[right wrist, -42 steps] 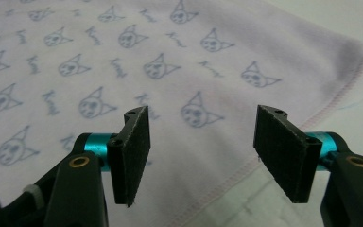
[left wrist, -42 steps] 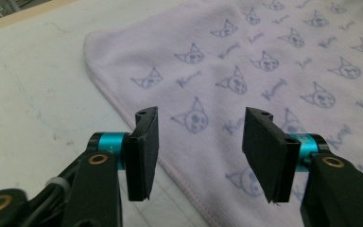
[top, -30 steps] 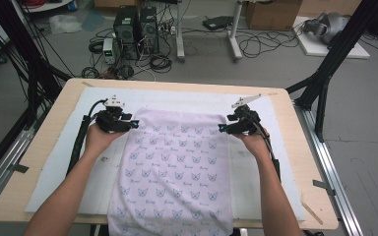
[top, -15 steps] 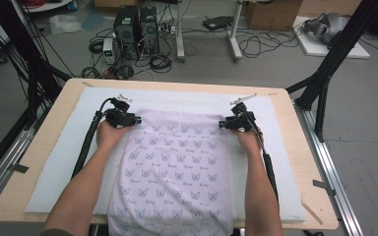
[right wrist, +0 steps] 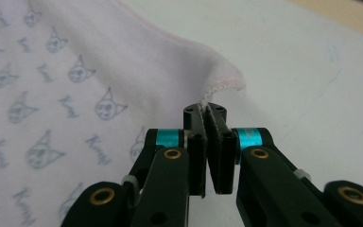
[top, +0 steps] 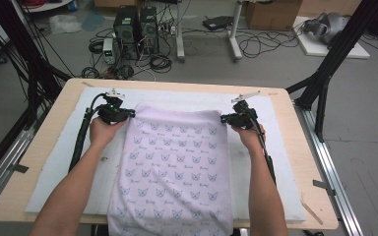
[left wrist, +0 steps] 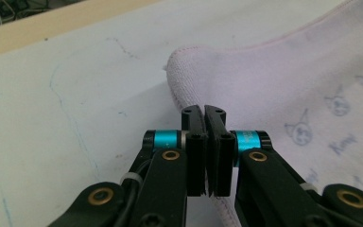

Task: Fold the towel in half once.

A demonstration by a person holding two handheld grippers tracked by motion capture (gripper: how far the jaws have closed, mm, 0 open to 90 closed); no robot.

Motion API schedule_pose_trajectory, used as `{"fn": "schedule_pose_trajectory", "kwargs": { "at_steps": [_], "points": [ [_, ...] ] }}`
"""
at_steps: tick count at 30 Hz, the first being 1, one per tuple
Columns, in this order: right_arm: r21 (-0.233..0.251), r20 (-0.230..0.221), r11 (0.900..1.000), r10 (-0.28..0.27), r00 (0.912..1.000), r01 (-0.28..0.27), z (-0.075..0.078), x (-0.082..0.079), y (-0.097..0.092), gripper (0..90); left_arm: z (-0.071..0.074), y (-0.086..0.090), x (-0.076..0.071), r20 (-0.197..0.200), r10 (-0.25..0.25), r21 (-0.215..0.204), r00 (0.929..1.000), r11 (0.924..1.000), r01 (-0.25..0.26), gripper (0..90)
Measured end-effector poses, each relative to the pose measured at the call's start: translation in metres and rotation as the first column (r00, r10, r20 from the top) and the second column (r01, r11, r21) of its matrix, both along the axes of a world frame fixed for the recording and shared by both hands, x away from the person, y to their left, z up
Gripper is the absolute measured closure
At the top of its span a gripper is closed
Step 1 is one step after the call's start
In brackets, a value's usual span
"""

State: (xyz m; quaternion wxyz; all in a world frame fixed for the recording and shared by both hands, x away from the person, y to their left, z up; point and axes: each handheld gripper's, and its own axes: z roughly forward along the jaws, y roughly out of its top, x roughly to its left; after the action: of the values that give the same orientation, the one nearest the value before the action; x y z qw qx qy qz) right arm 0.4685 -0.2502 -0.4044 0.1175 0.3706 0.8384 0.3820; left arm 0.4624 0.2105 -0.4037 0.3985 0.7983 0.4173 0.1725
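At mid-frame in the high view, the left gripper (top: 128, 114) and right gripper (top: 225, 118), jaws just closed, each pinch a far corner of the towel (top: 172, 167) spread on the mat (top: 64, 162).

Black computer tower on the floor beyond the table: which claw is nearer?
Left. The left claw pinches the far-left corner of the pale pink cat-print towel, almost below the black computer tower; the right claw holds the far-right corner.
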Motion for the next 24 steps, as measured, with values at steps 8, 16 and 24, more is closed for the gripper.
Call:
{"fn": "schedule_pose_trajectory", "kwargs": {
  "at_steps": [8,16,24],
  "points": [
    [0.098,0.06,0.9925,0.067,0.9959,-0.073,0.033,-0.045,-0.017,87.2,0.022,0.012,-0.053,0.105,-0.096,-0.043,0.9899,0.994,0.101,86.9],
    [0.152,0.052,0.9744,0.16,0.9858,-0.166,0.012,-0.123,-0.024,87.2,0.005,0.024,-0.128,0.129,-0.164,-0.069,0.978,0.9824,0.174,86.5],
    [0.138,0.012,0.9707,0.197,0.9804,-0.196,-0.017,-0.159,-0.028,61.6,-0.022,0.03,-0.162,0.044,-0.218,-0.021,0.975,0.9756,0.219,59.6]
  ]
}}
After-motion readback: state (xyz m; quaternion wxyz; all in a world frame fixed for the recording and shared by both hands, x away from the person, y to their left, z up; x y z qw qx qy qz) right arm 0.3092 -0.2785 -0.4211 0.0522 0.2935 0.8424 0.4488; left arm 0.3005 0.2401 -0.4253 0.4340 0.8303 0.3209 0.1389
